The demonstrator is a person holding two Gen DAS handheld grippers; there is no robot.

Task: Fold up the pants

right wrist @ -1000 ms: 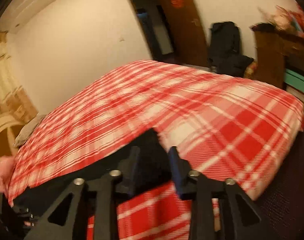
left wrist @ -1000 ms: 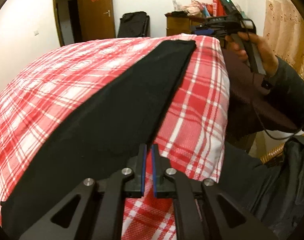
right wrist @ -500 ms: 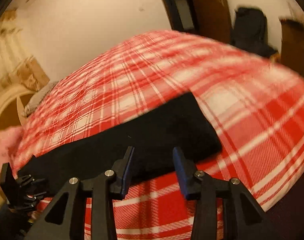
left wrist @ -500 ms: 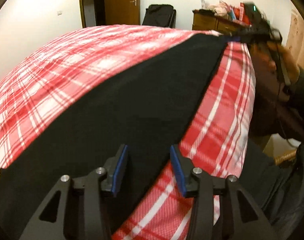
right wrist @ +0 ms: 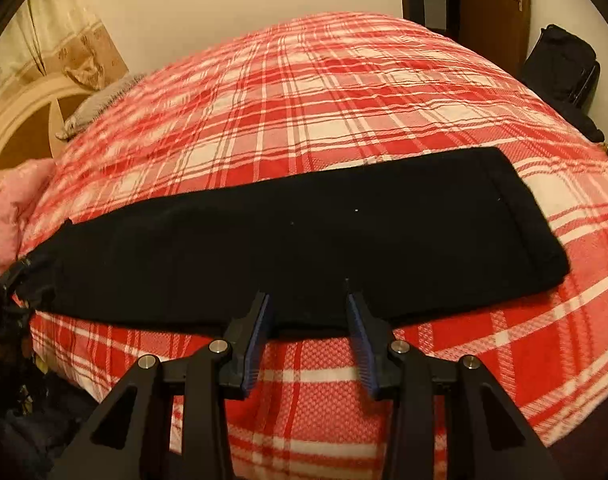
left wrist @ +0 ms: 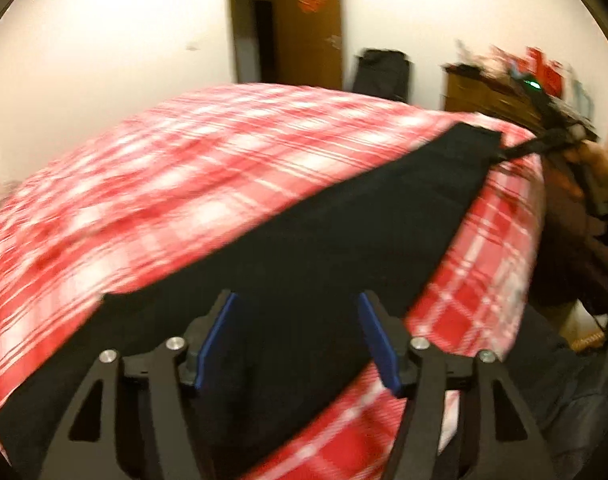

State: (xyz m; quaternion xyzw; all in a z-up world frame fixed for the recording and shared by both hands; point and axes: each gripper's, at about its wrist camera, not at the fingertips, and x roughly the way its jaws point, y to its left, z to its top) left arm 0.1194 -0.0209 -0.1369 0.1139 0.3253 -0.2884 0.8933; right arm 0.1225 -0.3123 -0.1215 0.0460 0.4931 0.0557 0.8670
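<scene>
Black pants [right wrist: 304, 236] lie flat in a long strip along the near edge of the bed with the red plaid cover [right wrist: 323, 92]. They also show in the left wrist view [left wrist: 343, 248], running diagonally to the far right. My left gripper [left wrist: 298, 334] is open and empty over the wide end of the pants. My right gripper [right wrist: 308, 328] is open and empty at the pants' near edge, about the middle of the strip. The right gripper also shows in the left wrist view [left wrist: 543, 140], at the far end of the pants.
A grey pillow [right wrist: 100, 100] and pink bedding [right wrist: 12, 200] lie at the bed's left end by a headboard [right wrist: 20, 116]. A door [left wrist: 307, 28], a black bag [left wrist: 381, 74] and a cluttered dresser [left wrist: 487, 92] stand beyond the bed.
Both grippers opened and let go of the pants. The pants now lie spread flat on the bed. Both grippers have drawn back, so more of the pants shows.
</scene>
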